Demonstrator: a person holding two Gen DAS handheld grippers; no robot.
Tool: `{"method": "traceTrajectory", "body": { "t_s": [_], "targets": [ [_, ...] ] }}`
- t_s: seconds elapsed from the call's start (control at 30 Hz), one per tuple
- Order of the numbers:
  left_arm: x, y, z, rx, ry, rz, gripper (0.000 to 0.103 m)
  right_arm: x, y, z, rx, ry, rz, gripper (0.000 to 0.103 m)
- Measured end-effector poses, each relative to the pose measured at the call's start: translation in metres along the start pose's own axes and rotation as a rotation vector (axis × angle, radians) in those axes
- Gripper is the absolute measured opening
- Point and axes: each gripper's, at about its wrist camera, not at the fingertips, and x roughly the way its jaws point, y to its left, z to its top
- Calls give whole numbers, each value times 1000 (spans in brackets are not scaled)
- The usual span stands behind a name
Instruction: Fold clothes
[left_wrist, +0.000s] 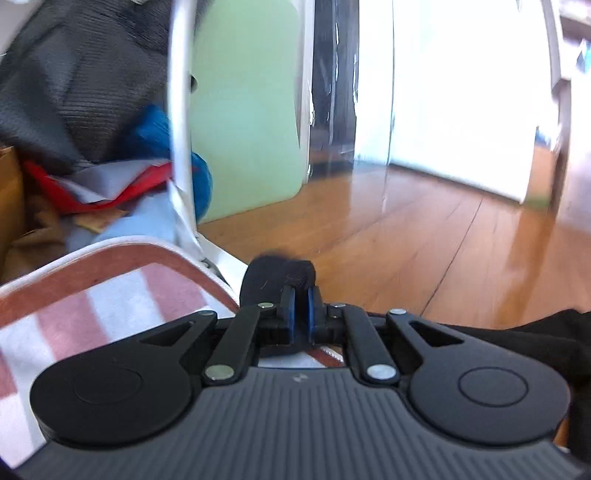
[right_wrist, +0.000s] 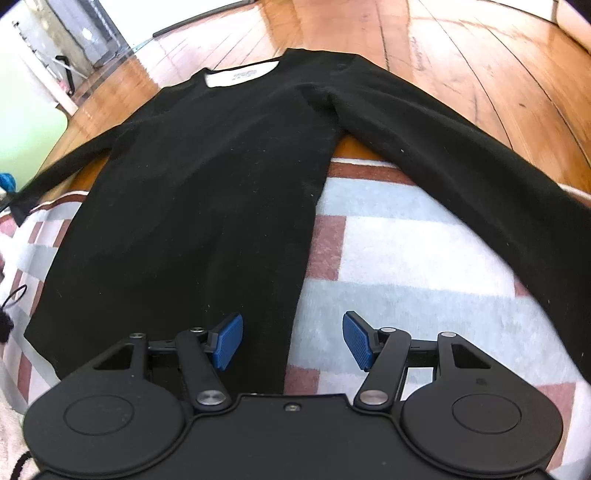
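Left fingers: nearly closed, blue pads a thin gap apart, on the left gripper (left_wrist: 301, 295); black cloth bulges just ahead of the tips, and whether the pads pinch it cannot be told.
Right fingers: wide apart on the right gripper (right_wrist: 291, 339), blue pads angled outward, nothing between them but cloth lying below.
Black sweater (right_wrist: 192, 192): spread flat, front down or back up cannot be told; its hem lies under the right gripper's left pad, the body running straight ahead of the fingers.
Long axis: from the hem at the fingertips away to the neck, which points far forward.
Neck label (right_wrist: 242, 75): white, at the far end of the sweater.
Sleeves: one stretches ahead-left of the right fingers, the other sweeps back toward the right edge, beyond the right pad.
Checked rug (right_wrist: 388, 236): red and pale squares, under the sweater's lower half and beneath the right pad.
Wooden floor (left_wrist: 424, 240): ahead of both grippers, under the sweater's upper half.
Clothes pile (left_wrist: 92, 129): grey, blue, red, ahead-left of the left fingers.
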Motion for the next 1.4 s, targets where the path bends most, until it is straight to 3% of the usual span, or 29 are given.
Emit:
{"method": "traceTrajectory", "body": {
  "t_s": [0.1, 0.2, 0.23, 0.33, 0.37, 0.43, 0.53, 0.57, 0.6, 0.63, 0.67, 0.73, 0.83, 0.93, 1.0, 1.1, 1.2, 1.4],
  "targets": [
    [4, 12, -24, 11, 150, -14, 25, 4, -1, -3, 9, 7, -4, 65],
    [19, 34, -46, -65, 342, 44, 25, 7, -1, -6, 17, 11, -3, 65],
    [21, 44, -47, -109, 362, 68, 25, 8, 0, -7, 17, 13, -3, 65],
    [21, 66, -38, -257, 314, 32, 37, 9, 2, -8, 6, 14, 1, 65],
    [20, 68, -35, -280, 298, 17, 49, 10, 2, -7, 7, 13, 2, 65],
    [19, 67, -33, -293, 271, 3, 57, 10, 2, -6, 13, 8, 3, 65],
    [31, 56, -33, -267, 302, -28, 64, 10, 2, -5, 37, -2, 3, 65],
    [40, 51, -35, -243, 316, -37, 63, 9, 2, -5, 50, -4, 14, 65],
    [49, 47, -37, -213, 328, -42, 21, 8, 1, -6, 62, -5, 27, 65],
    [52, 36, -35, -87, 326, 12, 5, 8, 1, -7, 73, -2, 42, 65],
    [55, 26, -32, 36, 320, 66, 0, 9, 1, -8, 80, 7, 53, 65],
    [44, 20, -25, 144, 229, 144, 0, 9, 0, -11, 78, 16, 51, 66],
    [28, 30, -9, 77, 240, 198, 2, 7, -2, -15, 67, 22, 33, 66],
    [1, 26, 8, -21, 277, 23, 10, 2, -5, -18, 92, 19, 48, 66],
    [-14, 6, 11, -48, 373, -132, 36, 1, -7, -19, 122, 17, 76, 66],
    [-49, -42, 1, -55, 510, -252, 36, 4, -2, -16, 104, 46, 83, 66],
    [-82, -98, -26, 61, 565, -395, 41, 5, 11, -7, 50, 19, 60, 66],
    [-88, -146, -81, 308, 748, -468, 42, 6, 14, -19, 134, -19, 119, 66]
  ]
}}
